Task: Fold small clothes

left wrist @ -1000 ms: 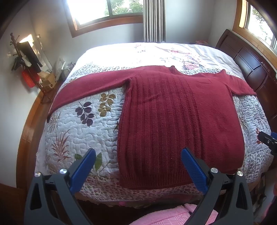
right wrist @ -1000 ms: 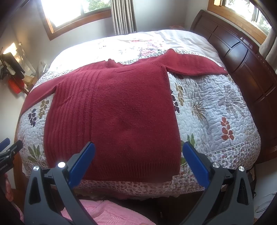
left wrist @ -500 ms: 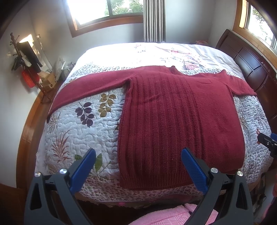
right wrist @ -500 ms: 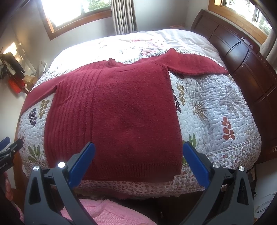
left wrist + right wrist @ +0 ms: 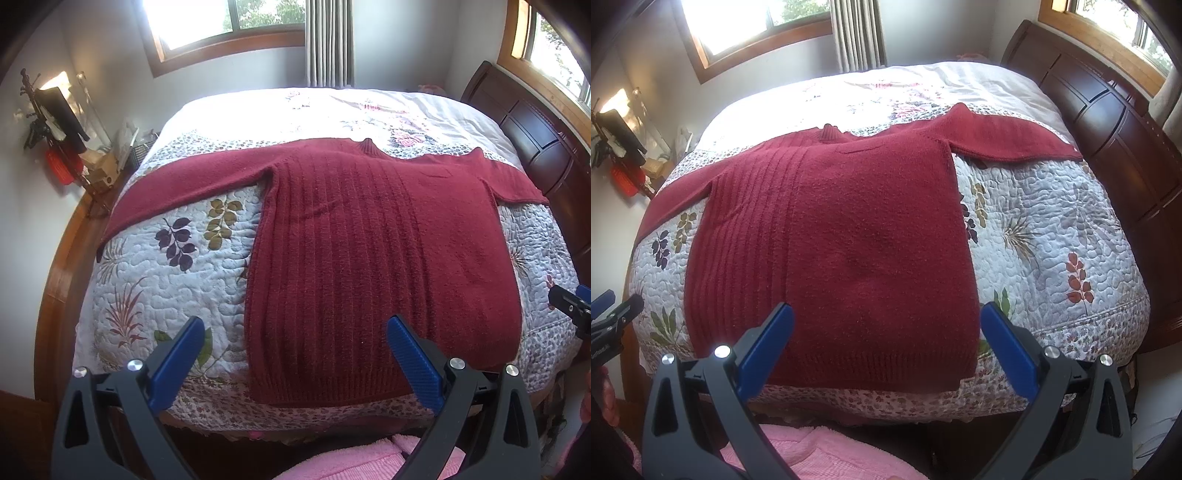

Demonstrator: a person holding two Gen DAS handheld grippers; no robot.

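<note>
left claw (image 5: 295, 341): I held it with the jaws spread wide, blue pads far apart — nothing between them, touching nothing.
left claw position: it hung above the near edge of the bed, over the sweater's hem, clear of the fabric.
right claw (image 5: 886, 325): also gaped wide, empty, no contact with anything.
right claw position: it hovered over the near hem on the sweater's right part, above the cloth.
cross views: the right claw's tip showed at the right edge of the left camera; the left claw's tip showed at the left edge of the right camera.
sweater (image 5: 369, 251): dark red knit, lying flat and unfolded on the quilt (image 5: 170, 295), collar toward the far side, hem at the near edge of the bed.
sleeves: both were stretched out sideways — left sleeve (image 5: 192, 184) ran toward the bed's left edge, right sleeve (image 5: 1008, 142) toward the headboard (image 5: 1115, 122).
texture: ribbed stripes on the left half, plainer knit on the right.
quilt: pale with leaf prints, covering the bed.
pink fabric (image 5: 812, 458): at the bottom of both views, below my claws.
</note>
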